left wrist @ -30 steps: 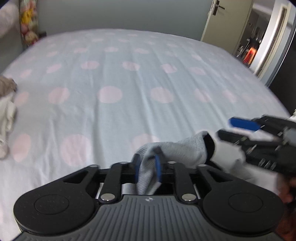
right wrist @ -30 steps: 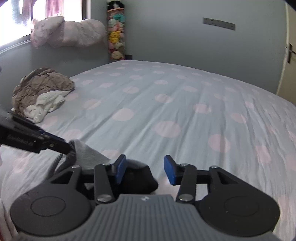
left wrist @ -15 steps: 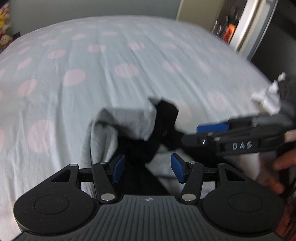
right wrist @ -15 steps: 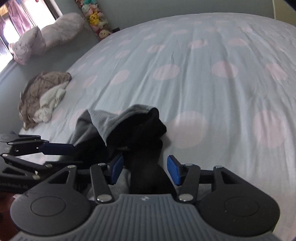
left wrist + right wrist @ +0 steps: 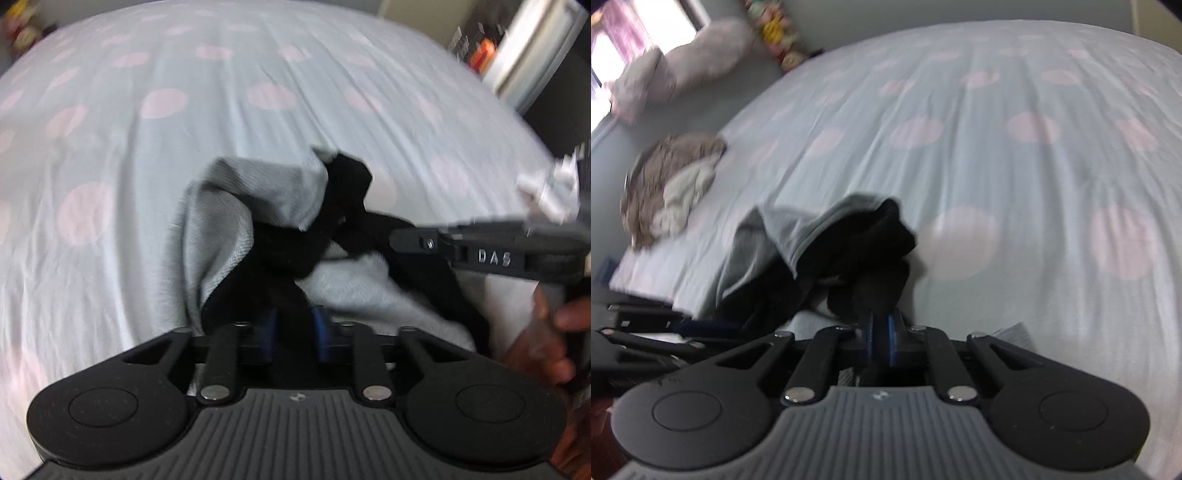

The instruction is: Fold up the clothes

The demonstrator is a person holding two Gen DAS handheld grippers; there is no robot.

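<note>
A crumpled grey and black garment (image 5: 266, 221) lies near the front edge of the bed; it also shows in the right wrist view (image 5: 827, 251). My left gripper (image 5: 294, 330) is shut on a black strip of the garment. My right gripper (image 5: 880, 336) is shut on another black part of it. In the left wrist view the right gripper (image 5: 410, 240) reaches in from the right, its tip in the black cloth. In the right wrist view the left gripper (image 5: 650, 321) shows at the lower left beside the garment.
The bed (image 5: 997, 155) has a pale blue sheet with pink dots. A pile of brown and white clothes (image 5: 668, 184) lies at its left edge, and a pink pillow (image 5: 683, 70) behind. A doorway (image 5: 524, 62) is at the far right.
Both grippers were open half a second ago and have now shut on the black parts of the garment. Both have moved slightly closer to it.
</note>
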